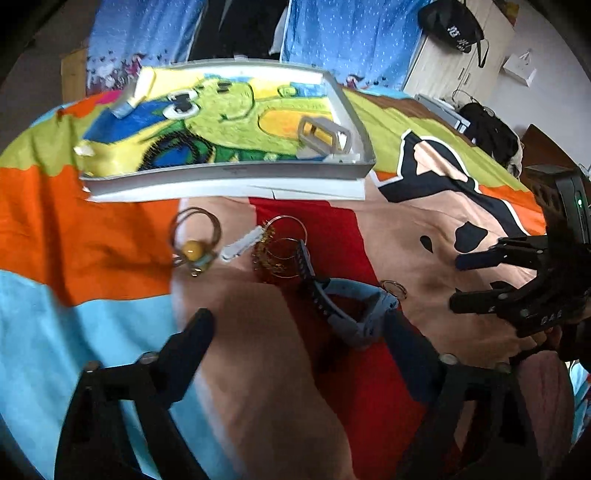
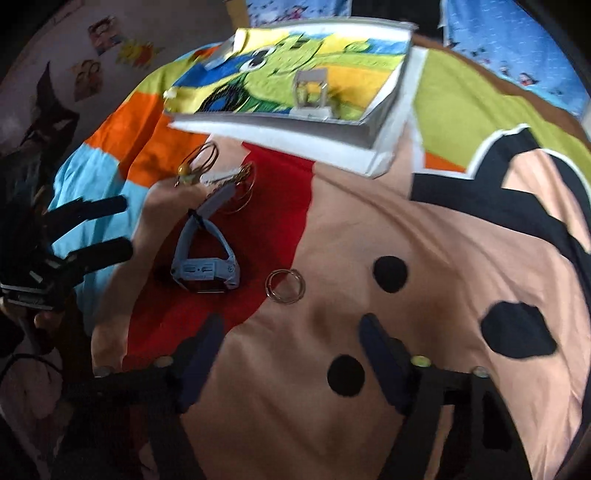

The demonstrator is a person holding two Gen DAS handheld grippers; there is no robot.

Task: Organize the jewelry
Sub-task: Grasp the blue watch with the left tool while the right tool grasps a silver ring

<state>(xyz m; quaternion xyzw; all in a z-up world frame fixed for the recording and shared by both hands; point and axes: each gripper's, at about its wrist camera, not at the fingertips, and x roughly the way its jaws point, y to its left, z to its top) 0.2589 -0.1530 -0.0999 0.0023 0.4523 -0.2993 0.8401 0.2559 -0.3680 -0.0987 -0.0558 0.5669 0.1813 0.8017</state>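
A grey-blue watch [image 1: 347,306] [image 2: 205,258] lies on the red patch of the bedspread. My left gripper [image 1: 299,332] [image 2: 118,229] hovers open over it, nothing gripped; the watch sits just ahead of its right finger [image 1: 406,347]. A pair of thin rings [image 2: 285,285] [image 1: 394,288] lies just beyond my right gripper [image 2: 291,325] [image 1: 458,282], which is open and empty. Farther off lie gold wire bangles [image 1: 284,251] [image 2: 240,184], a white clip [image 1: 242,243] and a hoop bracelet with a yellow bead [image 1: 194,240] [image 2: 192,162].
A shallow white box [image 1: 229,177] [image 2: 280,138] with a cartoon-print lining lies beyond the jewelry and holds a beige strap piece [image 1: 325,136] [image 2: 312,92]. The colourful bedspread [image 2: 406,258] is wrinkled. A pale cabinet with a black bag [image 1: 454,26] stands at the far right.
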